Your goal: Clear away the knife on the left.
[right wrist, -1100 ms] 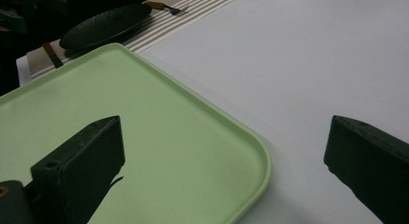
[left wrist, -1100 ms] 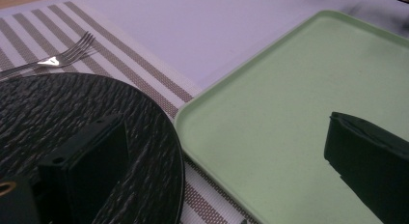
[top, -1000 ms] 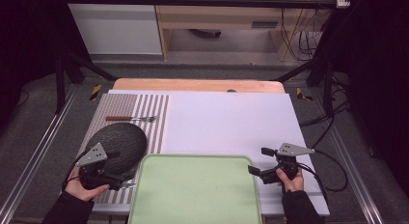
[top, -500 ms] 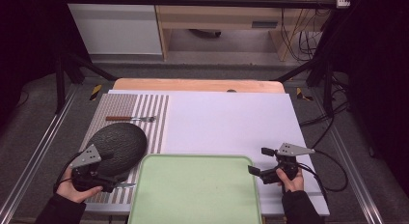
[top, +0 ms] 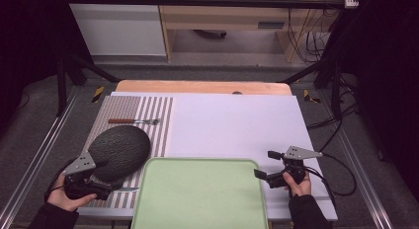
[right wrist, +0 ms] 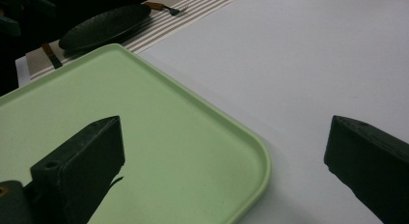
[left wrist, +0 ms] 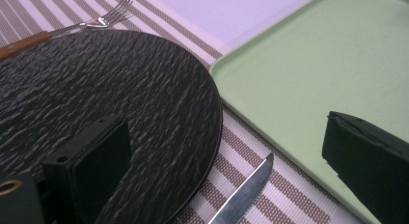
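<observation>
A black textured plate (top: pixel 121 150) lies on a striped placemat (top: pixel 148 115) at the left. A wooden-handled fork (top: pixel 134 121) rests beyond it, and a knife (top: pixel 127 189) lies at its near edge. My left gripper (top: pixel 106 182) hovers open at the plate's near side. In the left gripper view (left wrist: pixel 224 132) one jaw is over the plate (left wrist: pixel 120 98) and the other over the green tray (left wrist: pixel 313 64), with the knife tip (left wrist: pixel 251 185) between them. My right gripper (top: pixel 267 164) is open and empty at the tray's right corner (right wrist: pixel 225 125).
The green tray (top: pixel 197 194) lies empty at the front centre of the white table cover (top: pixel 232 125). A wooden board edge (top: pixel 197 87) runs along the back. Cables trail on the floor at the right.
My left gripper has drawn back a little toward the front left, off the plate's middle toward its near edge. The right gripper has not moved.
</observation>
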A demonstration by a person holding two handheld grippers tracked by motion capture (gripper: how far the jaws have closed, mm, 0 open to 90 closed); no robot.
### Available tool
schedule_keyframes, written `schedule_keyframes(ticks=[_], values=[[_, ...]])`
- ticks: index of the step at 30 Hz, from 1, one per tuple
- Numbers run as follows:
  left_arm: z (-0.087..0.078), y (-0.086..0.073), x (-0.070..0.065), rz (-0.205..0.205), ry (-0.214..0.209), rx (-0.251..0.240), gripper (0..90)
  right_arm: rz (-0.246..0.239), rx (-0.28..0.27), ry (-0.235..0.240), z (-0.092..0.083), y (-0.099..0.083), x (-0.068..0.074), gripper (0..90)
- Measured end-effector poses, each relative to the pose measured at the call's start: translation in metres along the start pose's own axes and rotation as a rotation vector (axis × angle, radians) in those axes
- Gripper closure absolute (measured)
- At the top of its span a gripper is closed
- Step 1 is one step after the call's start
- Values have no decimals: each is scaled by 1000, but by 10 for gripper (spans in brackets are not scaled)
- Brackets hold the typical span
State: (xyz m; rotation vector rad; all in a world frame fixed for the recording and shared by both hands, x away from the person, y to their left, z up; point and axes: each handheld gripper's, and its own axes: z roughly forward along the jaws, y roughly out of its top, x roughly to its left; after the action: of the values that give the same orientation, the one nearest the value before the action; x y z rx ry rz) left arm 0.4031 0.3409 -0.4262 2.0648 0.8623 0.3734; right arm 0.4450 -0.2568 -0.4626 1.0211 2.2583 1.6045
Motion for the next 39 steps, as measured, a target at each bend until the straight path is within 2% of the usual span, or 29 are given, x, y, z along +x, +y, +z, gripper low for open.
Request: schedule_keyframes(ticks=[7,16,18,25,29,32,35,36,39], values=[[-10,-9,4,-19,11,4,26,-1,2,-1,0,0,0,11],[-20,-21,8,-29,20,33,46,-1,2,0,0,0,0,11],[-21,-25,10,-31,33,65,52,0,3,0,1,0,0,11],[-26,-33,12,-36,33,103,79,0,3,-1,1,0,0,11],[-29,-38,15,-45,47,135,104,0,3,0,1,0,0,10],[-27,-42,18,-59,62,179,118,0,3,0,1,0,0,11],[-24,-46,20,-55,60,222,160,1,5,0,1,0,0,10],[-23,-48,21,-58,55,233,200,-1,3,0,1,0,0,11],[-21,-50,23,-55,52,245,245,-1,5,0,1,0,0,11]])
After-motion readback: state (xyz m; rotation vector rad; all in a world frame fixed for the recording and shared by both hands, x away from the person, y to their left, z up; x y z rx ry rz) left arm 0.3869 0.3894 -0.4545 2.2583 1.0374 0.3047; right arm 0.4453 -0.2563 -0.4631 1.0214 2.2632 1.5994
